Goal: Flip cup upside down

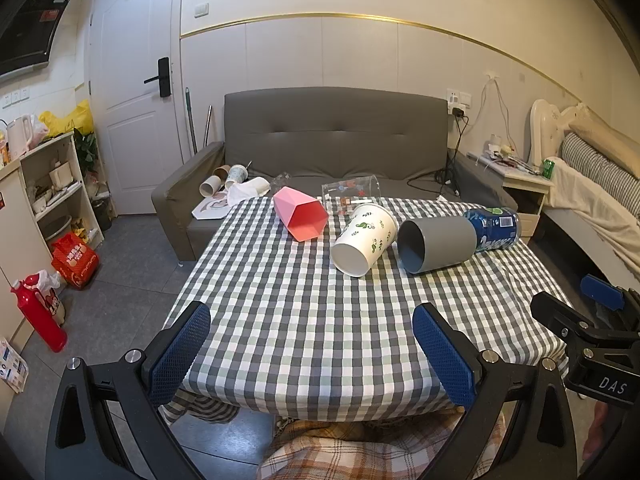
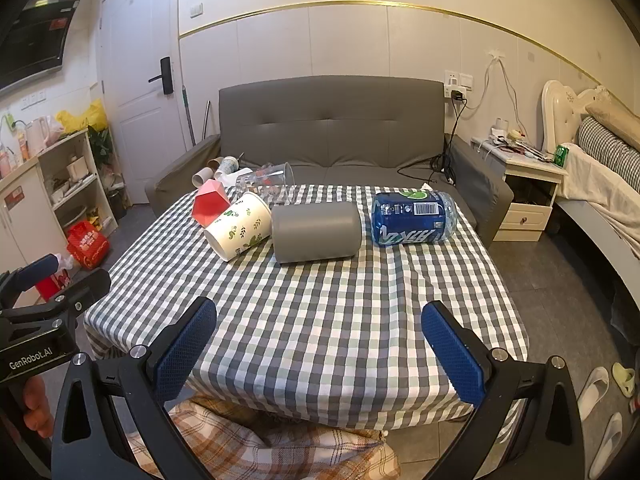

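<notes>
On the checked table [image 1: 320, 340] 4 cups lie on their sides in a row near the far edge, with a blue bottle [image 1: 494, 226] at the right end. From the left: a pink faceted cup [image 1: 302, 216], mouth toward the camera; a white paper cup [image 1: 364, 238] with green leaf print; a grey cup [image 1: 438, 244], just beside the paper cup; behind them, at the far edge, a clear cup [image 1: 352, 190]. Which one is meant I cannot tell. The paper cup looks light and soft-walled, so a squeeze near the rim could dent it; mid-body is safer. The pink and grey ones look stiff, smooth and likely slippery, and the grey may roll. The left gripper [image 1: 312, 354] hangs at the near edge, jaws wide, holding nothing; the right gripper [image 2: 320, 354] likewise, both well short of the cups.
</notes>
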`<state>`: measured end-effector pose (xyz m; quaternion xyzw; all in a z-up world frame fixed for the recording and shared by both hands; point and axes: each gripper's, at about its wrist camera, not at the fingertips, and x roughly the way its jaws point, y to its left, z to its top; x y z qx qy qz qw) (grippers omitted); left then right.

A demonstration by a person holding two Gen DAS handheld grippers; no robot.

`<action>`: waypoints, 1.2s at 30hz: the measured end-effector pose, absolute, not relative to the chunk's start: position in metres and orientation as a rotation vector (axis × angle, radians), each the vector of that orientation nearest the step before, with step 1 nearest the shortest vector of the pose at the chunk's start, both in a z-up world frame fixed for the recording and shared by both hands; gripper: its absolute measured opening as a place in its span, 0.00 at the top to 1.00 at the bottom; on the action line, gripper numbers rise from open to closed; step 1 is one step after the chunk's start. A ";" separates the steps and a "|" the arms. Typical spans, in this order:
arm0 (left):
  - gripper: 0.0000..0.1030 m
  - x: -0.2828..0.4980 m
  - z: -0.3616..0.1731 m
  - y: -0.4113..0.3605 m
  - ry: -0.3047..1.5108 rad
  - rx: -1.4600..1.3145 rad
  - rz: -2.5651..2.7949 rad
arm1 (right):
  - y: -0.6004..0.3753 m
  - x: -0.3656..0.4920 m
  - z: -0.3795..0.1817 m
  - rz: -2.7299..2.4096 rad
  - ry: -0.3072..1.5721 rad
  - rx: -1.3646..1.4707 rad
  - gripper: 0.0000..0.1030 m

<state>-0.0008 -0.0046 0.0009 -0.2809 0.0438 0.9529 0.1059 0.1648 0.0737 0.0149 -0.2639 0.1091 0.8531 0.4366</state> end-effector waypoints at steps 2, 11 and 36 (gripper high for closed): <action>0.00 -0.001 0.001 -0.005 0.129 -0.826 2.802 | 0.074 0.165 0.015 2.122 0.272 -0.657 0.00; 0.00 -0.001 0.000 -0.003 0.131 -0.815 2.769 | 0.074 0.165 0.015 2.121 0.272 -0.656 0.00; 0.00 -0.001 -0.001 -0.003 0.190 -0.732 2.476 | 0.073 0.166 0.012 2.120 0.275 -0.658 0.00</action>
